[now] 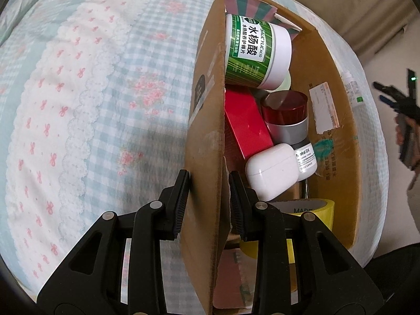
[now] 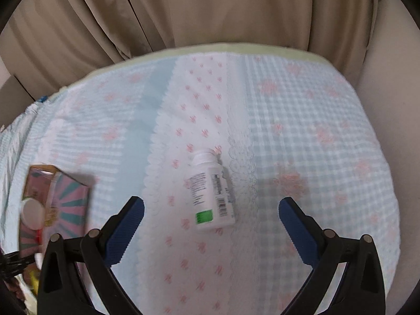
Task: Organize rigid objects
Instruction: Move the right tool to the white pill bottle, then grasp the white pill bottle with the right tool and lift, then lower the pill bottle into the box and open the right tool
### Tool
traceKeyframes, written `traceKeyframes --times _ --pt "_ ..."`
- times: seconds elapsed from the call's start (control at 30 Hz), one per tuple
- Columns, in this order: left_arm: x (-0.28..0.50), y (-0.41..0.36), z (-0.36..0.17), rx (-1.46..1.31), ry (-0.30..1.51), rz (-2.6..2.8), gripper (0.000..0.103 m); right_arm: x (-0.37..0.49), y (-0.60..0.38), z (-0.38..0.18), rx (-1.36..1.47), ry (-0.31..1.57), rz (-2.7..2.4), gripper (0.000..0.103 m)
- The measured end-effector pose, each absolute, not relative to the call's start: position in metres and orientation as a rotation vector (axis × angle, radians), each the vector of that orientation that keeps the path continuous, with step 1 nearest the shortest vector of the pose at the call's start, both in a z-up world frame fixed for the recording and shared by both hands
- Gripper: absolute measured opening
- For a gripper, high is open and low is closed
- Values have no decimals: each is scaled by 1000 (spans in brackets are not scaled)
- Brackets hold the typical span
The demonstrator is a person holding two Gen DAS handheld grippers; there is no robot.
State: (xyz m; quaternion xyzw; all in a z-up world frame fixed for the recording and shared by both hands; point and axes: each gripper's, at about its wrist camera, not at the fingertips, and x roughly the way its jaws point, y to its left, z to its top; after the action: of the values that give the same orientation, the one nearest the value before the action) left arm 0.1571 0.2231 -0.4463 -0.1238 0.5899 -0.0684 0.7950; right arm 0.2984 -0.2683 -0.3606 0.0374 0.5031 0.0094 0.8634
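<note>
My left gripper (image 1: 208, 199) is shut on the near wall of a cardboard box (image 1: 207, 120), one finger outside and one inside. The box holds a green-labelled jar (image 1: 252, 52), a red box (image 1: 246, 126), a red-lidded jar (image 1: 286, 115), a white earbud case (image 1: 270, 170), a small white bottle (image 1: 305, 161) and a yellow tape roll (image 1: 315, 210). My right gripper (image 2: 211, 210) is open and empty just above a white bottle (image 2: 212, 197) that lies on the bedspread between its blue pads (image 2: 296, 225). That bottle also shows past the box in the left wrist view (image 1: 353, 92).
The box stands on a blue checked bedspread (image 1: 105, 105) with pink flowers. It shows at the left edge of the right wrist view (image 2: 57, 202). Beige curtains (image 2: 210, 8) hang behind the bed. The bed edge lies right of the box.
</note>
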Motion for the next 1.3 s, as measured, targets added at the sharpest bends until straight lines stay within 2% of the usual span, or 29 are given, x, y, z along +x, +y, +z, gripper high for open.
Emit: traceKeyframes --times 0.27,0.33,0.43,0.73,0.87,1.3 --pt "153 224 -445 -279 1256 -147 27 331 -271 -428 40 1133 25 73" --pt "152 225 -445 -286 1254 -147 27 336 -271 -437 38 1141 34 70" --pt "153 226 -444 -288 1257 -147 27 341 -266 -444 52 1160 88 48" --pt "155 226 -446 -282 1270 -153 27 341 -268 -437 85 1168 60 47" --pt "159 225 -446 -274 1289 -162 27 337 -268 -417 131 1151 43 47" --pt "175 213 -449 -164 1356 -199 27 294 -210 -272 224 1013 -24 47"
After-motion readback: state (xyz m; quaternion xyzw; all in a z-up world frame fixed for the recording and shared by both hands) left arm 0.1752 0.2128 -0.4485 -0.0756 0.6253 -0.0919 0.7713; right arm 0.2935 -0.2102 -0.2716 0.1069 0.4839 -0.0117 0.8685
